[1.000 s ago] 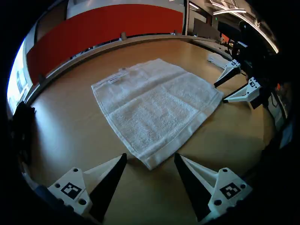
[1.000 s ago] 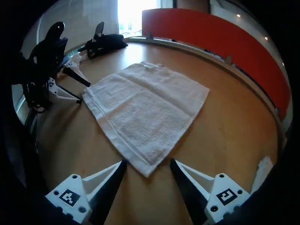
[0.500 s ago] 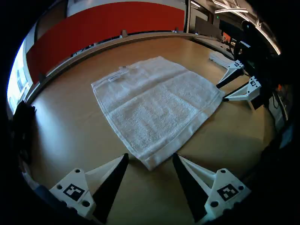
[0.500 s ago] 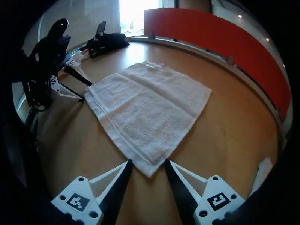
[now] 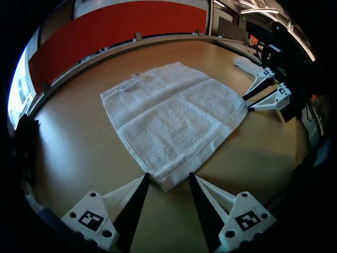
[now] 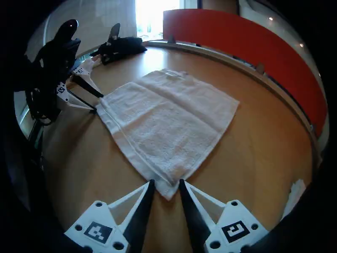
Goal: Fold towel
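Note:
A white towel [image 5: 172, 118] lies flat on the wooden table [image 5: 76, 143], folded once, with a label near its far edge. My left gripper [image 5: 168, 176] is low at the towel's near corner. Its fingers stand on either side of that corner with a narrowed gap, and the cloth still lies flat. In the right gripper view the towel [image 6: 168, 122] points its other near corner between the fingers of my right gripper [image 6: 166, 182], which are close together but apart. Each gripper also shows in the other's view, the right gripper [image 5: 247, 104] and the left gripper [image 6: 98, 103], each at a towel corner.
A red partition [image 5: 118, 29] runs behind the table's far raised edge. A black object [image 6: 122, 44] lies at the far end near the window. A small white cloth [image 5: 246, 65] rests beyond the right gripper, also seen as a white cloth [image 6: 297, 189] at the table's edge.
Both grippers' fingers have drawn closer together around the two near towel corners, the right more than the left. The towel has not moved.

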Available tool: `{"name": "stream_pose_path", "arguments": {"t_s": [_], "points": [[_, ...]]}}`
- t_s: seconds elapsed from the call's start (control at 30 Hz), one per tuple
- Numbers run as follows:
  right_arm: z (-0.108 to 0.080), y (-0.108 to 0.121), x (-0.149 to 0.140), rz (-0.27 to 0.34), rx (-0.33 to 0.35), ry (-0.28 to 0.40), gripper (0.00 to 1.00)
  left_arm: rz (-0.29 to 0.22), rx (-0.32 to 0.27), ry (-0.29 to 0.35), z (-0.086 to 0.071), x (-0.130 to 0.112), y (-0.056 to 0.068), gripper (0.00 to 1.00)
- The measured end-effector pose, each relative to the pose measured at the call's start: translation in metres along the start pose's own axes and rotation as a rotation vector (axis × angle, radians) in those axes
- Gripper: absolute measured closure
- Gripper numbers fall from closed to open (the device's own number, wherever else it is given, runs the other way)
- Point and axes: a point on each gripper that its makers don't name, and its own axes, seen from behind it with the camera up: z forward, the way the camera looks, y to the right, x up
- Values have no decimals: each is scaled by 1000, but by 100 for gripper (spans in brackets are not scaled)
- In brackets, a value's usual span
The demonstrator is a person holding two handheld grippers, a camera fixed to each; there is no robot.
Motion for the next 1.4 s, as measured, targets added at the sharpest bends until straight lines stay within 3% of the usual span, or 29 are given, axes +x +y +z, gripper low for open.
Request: {"name": "stream_pose_path", "arguments": {"t_s": [0.33, 0.47, 0.6, 1.1, 1.4], "points": [[0, 0, 1, 10, -5, -3, 78, 2, -2, -8, 1, 0, 2, 53], [1, 0, 1, 24, -6, -4, 83, -4, 2, -9, 2, 1, 2, 71], [1, -1, 3, 39, -3, -3, 88, -17, 9, -10, 2, 2, 0, 82], [-10, -2, 21, 14, -14, 31, 90, -86, 13, -28, -2, 5, -3, 91], [-29, 5, 42, 8, -33, 68, 90, -114, 13, 4, -21, 26, 3, 91]]}}
